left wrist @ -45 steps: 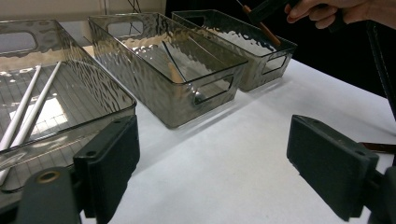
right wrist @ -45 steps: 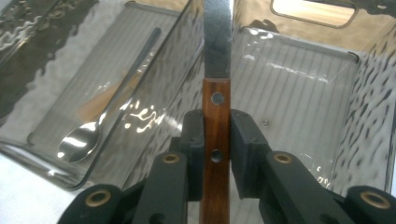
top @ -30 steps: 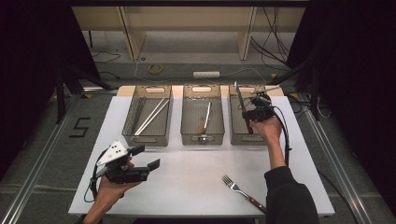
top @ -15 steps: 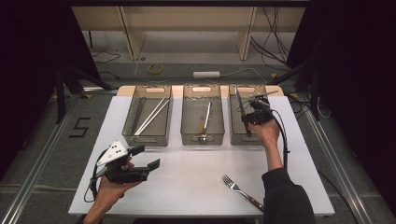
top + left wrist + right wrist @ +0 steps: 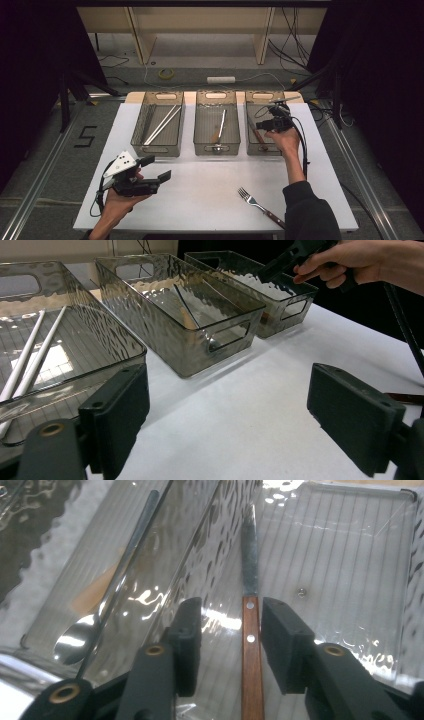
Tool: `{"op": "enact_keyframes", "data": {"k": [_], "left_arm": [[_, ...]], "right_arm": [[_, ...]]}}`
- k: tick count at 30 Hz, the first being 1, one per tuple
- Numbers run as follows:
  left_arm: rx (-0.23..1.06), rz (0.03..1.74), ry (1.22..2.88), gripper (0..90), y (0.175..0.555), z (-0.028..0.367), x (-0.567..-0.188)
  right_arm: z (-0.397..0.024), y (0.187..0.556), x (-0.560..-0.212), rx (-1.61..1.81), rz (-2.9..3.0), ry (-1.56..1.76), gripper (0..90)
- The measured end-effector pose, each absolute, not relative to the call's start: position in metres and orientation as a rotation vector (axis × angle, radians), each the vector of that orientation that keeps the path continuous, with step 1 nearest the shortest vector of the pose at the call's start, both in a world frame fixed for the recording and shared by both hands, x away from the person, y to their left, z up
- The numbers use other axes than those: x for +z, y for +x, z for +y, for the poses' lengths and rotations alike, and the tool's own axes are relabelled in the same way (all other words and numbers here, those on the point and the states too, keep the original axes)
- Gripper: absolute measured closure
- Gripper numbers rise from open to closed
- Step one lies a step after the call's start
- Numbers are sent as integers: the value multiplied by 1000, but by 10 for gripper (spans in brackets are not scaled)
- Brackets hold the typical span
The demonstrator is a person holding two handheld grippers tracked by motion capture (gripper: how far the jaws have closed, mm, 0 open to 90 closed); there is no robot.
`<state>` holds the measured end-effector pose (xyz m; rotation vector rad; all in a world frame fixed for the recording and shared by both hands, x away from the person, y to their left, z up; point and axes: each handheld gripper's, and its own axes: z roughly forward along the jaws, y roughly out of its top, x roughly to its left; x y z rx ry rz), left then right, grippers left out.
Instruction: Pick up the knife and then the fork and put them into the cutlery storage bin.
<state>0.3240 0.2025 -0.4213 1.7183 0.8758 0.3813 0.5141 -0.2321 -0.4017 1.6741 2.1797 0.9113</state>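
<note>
My right hand-held gripper [image 5: 227, 630] has just been opening; its jaws stand apart on either side of the knife [image 5: 251, 645], not pressing it. The knife lies flat in the right-hand bin [image 5: 260, 96] on the worktop [image 5: 210, 190].

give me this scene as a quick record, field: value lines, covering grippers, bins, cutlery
right gripper: over the right bin, jaws just opened, pads clear of the knife lying between them
knife: wooden handle, flat on the right bin's floor
left gripper: open, nothing between its jaws, held above the table near its front left
left bin: two white chopsticks
middle bin: one spoon
fork: on the table, front right, outside the bins
</note>
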Motion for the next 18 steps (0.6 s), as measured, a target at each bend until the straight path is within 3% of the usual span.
{"op": "enact_keyframes", "data": {"k": [8, 18], "left_arm": [[382, 877, 1720, 166, 324, 202, -422], [384, 877, 1723, 166, 324, 202, -422]], "right_arm": [[-232, 495, -389, 914, 2310, 1530, 463], [-232, 449, -373, 966, 2403, 1359, 380]]}}
